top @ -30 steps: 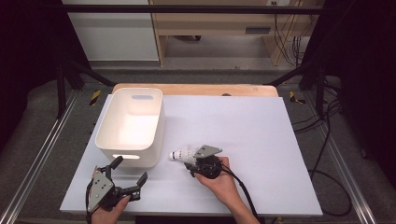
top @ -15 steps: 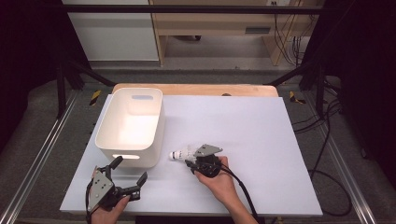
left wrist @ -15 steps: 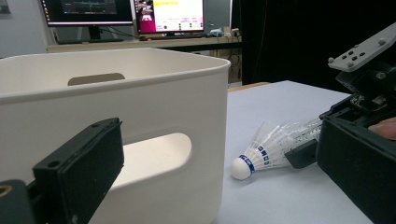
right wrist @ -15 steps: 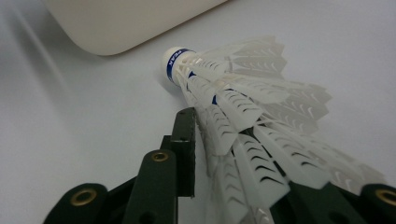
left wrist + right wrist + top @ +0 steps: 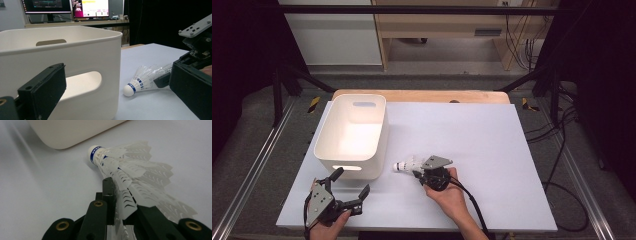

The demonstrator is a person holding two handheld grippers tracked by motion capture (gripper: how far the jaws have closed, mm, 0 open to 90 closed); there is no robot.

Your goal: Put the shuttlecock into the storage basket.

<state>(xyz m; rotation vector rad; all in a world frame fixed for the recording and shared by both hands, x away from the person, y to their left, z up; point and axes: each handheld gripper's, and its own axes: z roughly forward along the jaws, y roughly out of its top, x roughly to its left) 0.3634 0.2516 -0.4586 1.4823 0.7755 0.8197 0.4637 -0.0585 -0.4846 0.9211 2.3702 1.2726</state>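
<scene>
Right gripper pinches the shuttlecock beside the bin

Since the earlier frame the right gripper (image 5: 418,169) has been closing its jaws, now clamped on the shuttlecock's (image 5: 408,164) feathers; it lies on the table (image 5: 492,150) beside the white bin (image 5: 352,131). Blue band lettering unreadable. Left gripper (image 5: 346,186) gapes.

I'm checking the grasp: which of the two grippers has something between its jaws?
The right gripper: its jaws have just been closing on the feather skirt of the shuttlecock. The left gripper, near the white bin, stands open and bare.
</scene>
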